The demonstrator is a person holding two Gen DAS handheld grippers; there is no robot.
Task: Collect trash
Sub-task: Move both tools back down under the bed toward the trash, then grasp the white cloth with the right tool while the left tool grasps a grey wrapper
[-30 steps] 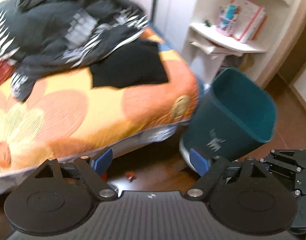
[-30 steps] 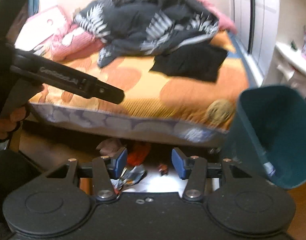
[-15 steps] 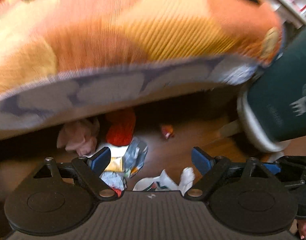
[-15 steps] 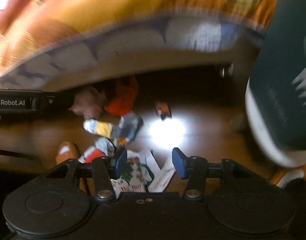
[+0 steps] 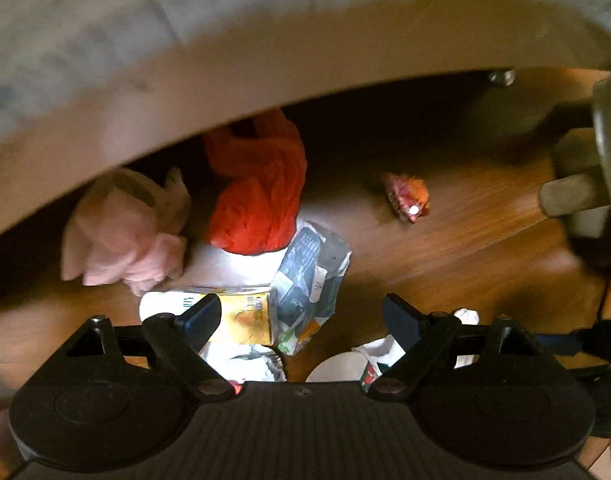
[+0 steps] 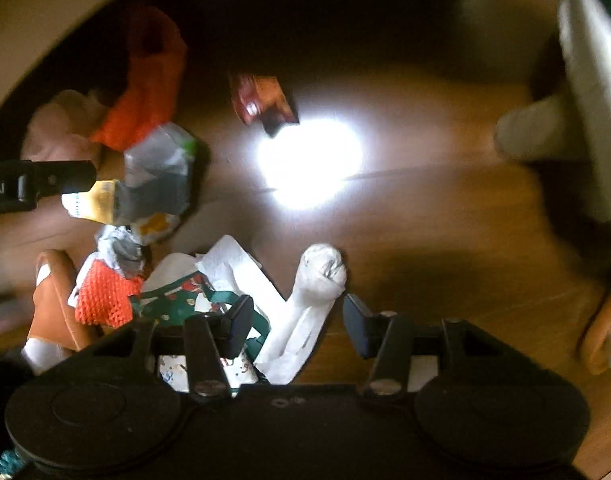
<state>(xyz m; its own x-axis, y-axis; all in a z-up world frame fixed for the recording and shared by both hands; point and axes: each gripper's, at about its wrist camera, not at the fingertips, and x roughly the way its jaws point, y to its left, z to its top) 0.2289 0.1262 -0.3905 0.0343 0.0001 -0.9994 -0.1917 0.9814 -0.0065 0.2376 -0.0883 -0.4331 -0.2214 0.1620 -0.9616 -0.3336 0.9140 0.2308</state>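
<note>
I see the bed edge (image 5: pixel 265 52) above the floor (image 6: pixel 425 208) w/ trash heaped beneath, my left tool (image 5: pixel 301 312) spread over the yellow carton (image 5: pixel 245 316), my right tool (image 6: pixel 297 320) spread, empty, nearest the white twisted paper (image 6: pixel 313 292), long axis running toward it.

".AI" on left gripper (image 6: pixel 37 186)
</note>
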